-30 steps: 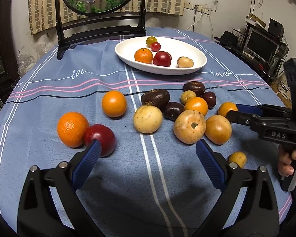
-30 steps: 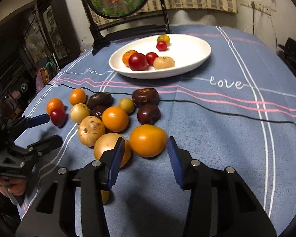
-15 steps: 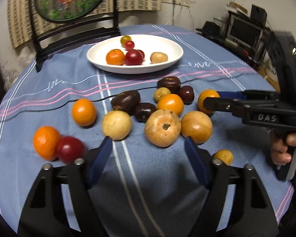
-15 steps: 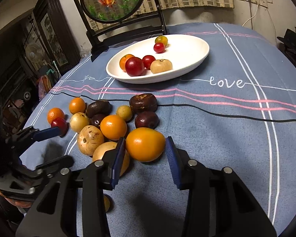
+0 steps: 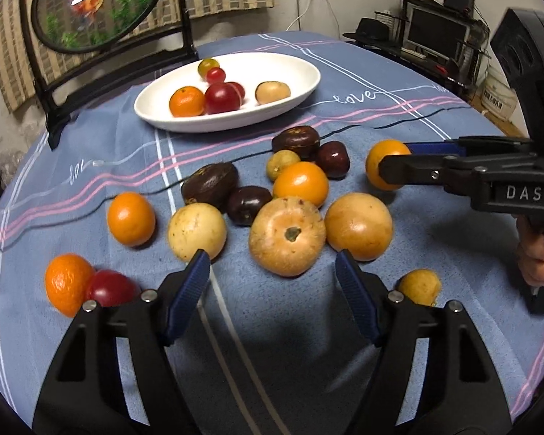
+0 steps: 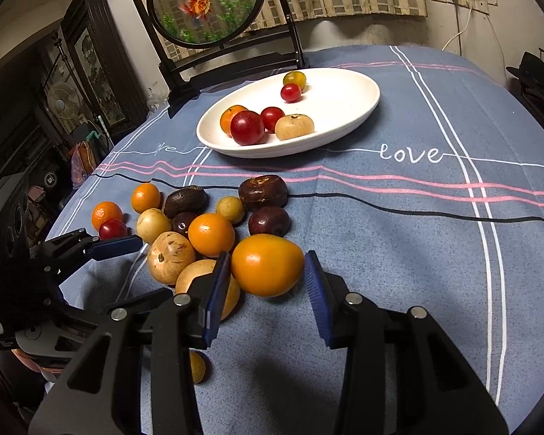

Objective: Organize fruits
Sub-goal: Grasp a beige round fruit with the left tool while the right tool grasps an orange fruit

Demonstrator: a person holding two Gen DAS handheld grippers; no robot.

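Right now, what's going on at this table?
A person is sorting fruit into the white oval dish, which already holds six pieces. The right hand-held gripper is clamped on a large orange fruit at the pile's edge. The left hand-held gripper hangs open just short of a tan round fruit, touching nothing.

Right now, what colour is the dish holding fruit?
White, plain; the dish shows best in the right wrist view.

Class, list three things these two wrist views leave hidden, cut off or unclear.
1. Small yellow fruit, right wrist view: mostly behind the right tool.
2. Red fruit, left wrist view: lower part hidden by the left tool.
3. Tan fruit, right wrist view: near side covered by that tool's finger.
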